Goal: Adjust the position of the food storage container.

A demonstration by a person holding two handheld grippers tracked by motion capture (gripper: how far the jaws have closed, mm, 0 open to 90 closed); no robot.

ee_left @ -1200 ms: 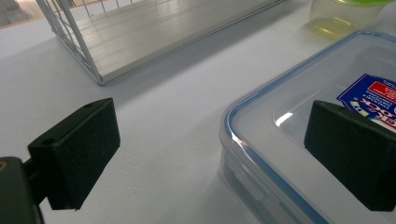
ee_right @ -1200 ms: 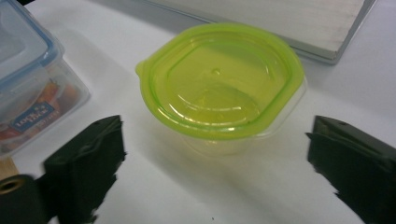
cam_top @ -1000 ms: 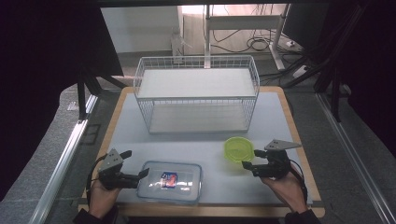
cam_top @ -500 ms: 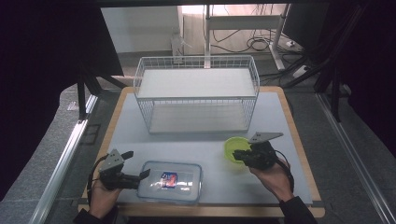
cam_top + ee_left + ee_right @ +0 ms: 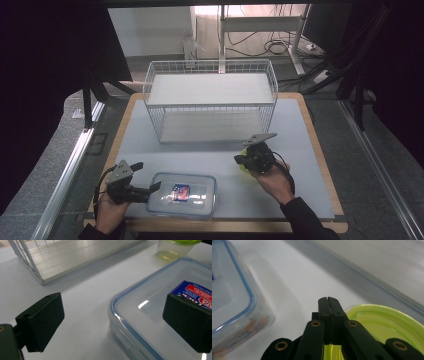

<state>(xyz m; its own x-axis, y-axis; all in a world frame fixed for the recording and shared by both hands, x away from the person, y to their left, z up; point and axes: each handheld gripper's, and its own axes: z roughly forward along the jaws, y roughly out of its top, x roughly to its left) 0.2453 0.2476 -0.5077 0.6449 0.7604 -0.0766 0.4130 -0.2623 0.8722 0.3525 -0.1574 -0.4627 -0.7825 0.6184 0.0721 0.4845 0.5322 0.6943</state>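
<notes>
Landmark: we take the wire basket (image 5: pixel 210 102) as reference.
Left gripper (image 5: pixel 152 188): jaws spread, one over the clear lidded box (image 5: pixel 184 194), well in front of the basket.
Right gripper (image 5: pixel 239 159): jaws pressed together on the rim of the green-lidded tub (image 5: pixel 384 325), just before the basket's right front corner.

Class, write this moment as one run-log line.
left gripper: open beside clear box | right gripper: shut over green-lidded cup | wire basket: behind
</notes>
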